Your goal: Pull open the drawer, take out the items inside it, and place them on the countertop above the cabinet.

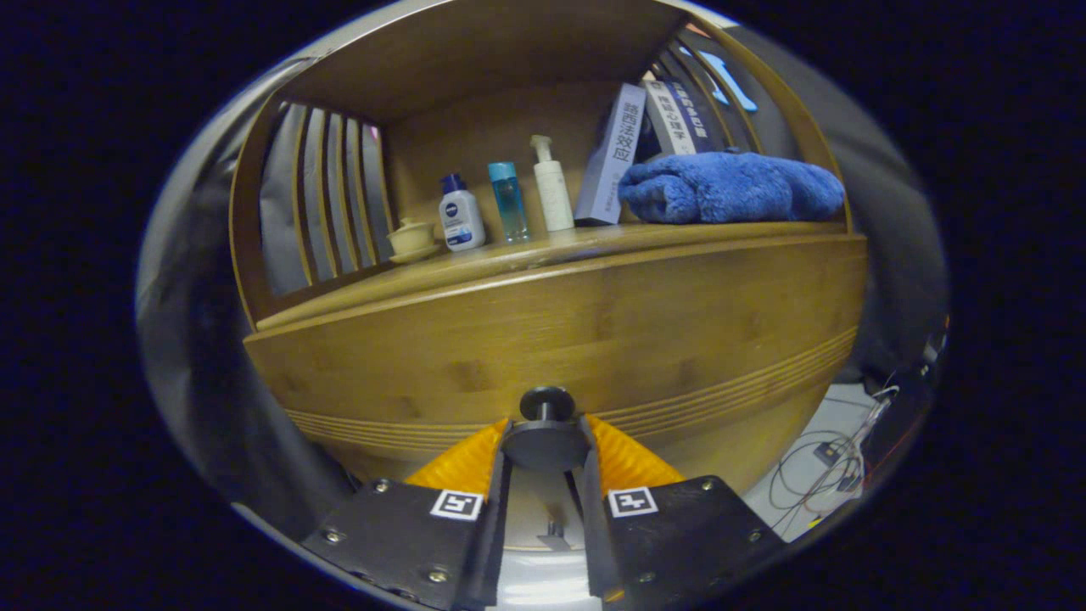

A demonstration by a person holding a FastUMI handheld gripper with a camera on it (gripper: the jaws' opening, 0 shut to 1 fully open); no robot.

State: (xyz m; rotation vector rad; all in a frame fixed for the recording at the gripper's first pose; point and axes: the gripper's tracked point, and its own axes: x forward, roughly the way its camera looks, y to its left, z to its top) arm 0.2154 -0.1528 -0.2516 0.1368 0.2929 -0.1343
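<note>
- Gripper (pixel 547 445): nearest the camera; its two fingers flank the round drawer knob (pixel 547 424), one on each side, closed in against the knob's disc. They appear clamped on it, though the contact faces themselves are hidden.
- Drawer knob: a single dark knob on a short stem, lying directly between the fingertips, its stem running straight ahead into the drawer front (pixel 560 339). The pull would therefore run back along the fingers' own line, away from the cabinet.
- Drawer front: one broad wooden panel with grooved lines along its lower part. It looks flush with the cabinet, so the drawer seems not yet opened. Its contents are hidden.
- Counter (pixel 543 250): the wooden top just above the drawer, beyond the fingers, where the items are to go.
- Things on the counter, counted: one lidded cup (pixel 411 238) on a saucer, three bottles (pixel 461 216), two leaning boxes (pixel 612 153), one folded blue towel (pixel 730 187).
- Free room for placing appears greatest along the counter's front edge.
</note>
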